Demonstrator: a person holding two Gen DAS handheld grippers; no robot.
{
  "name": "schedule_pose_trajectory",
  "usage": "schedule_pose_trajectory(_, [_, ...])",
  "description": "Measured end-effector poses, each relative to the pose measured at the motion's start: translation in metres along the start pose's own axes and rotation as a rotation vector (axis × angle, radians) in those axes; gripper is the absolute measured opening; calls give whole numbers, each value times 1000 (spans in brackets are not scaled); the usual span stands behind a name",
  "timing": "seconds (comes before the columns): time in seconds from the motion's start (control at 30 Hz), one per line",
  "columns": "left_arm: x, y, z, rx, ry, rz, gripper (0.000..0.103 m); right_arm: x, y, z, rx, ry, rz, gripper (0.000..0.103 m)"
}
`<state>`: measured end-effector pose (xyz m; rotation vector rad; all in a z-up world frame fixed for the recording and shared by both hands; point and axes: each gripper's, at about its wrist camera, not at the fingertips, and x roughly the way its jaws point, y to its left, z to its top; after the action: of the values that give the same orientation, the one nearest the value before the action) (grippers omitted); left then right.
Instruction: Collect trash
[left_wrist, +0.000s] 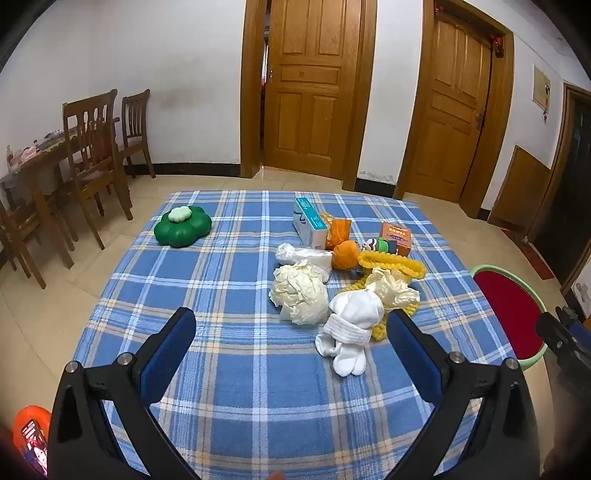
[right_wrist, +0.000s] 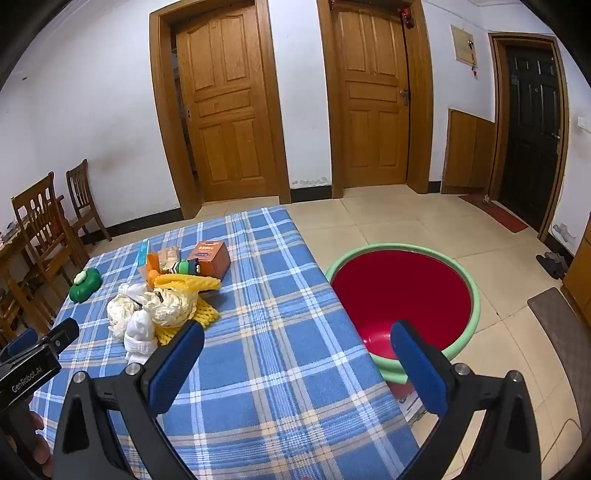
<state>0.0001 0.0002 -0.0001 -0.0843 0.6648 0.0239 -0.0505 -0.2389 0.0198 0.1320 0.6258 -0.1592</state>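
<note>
A heap of trash lies on the blue plaid tablecloth (left_wrist: 229, 354): crumpled cream paper (left_wrist: 301, 291), a white sock bundle (left_wrist: 351, 328), yellow foam netting (left_wrist: 391, 264), orange netting (left_wrist: 343, 243), a white plastic bag (left_wrist: 306, 256), a white-blue box (left_wrist: 309, 227) and an orange box (left_wrist: 397, 238). My left gripper (left_wrist: 291, 334) hovers open just short of the heap, nothing between its fingers. The right gripper (right_wrist: 297, 345) stands open over the table's right edge. The heap (right_wrist: 162, 306) is left of it and a red basin with a green rim (right_wrist: 402, 299) sits on the floor to its right.
A green flower-shaped container (left_wrist: 183, 225) sits at the table's far left. Wooden chairs (left_wrist: 96, 162) and a dining table stand by the left wall. Two wooden doors (left_wrist: 314, 85) are behind the table. The left gripper's body (right_wrist: 29, 365) shows at the right view's left edge.
</note>
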Motion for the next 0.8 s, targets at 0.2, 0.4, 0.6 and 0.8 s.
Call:
schedule_pose_trajectory(0.2, [-1, 0, 0, 0, -5, -7, 101, 1, -2, 1, -5, 2, 2, 103])
schedule_pose_trajectory(0.4, [-4, 3, 0, -1, -10, -1, 101, 0, 0, 1, -10, -4, -4, 103])
schedule_pose_trajectory(0.6, [-6, 3, 1, -1, -10, 4, 101, 0, 0, 1, -12, -3, -4, 103])
schedule_pose_trajectory(0.8, [-9, 5, 0, -13, -10, 12, 101, 0, 1, 1, -12, -5, -5, 103])
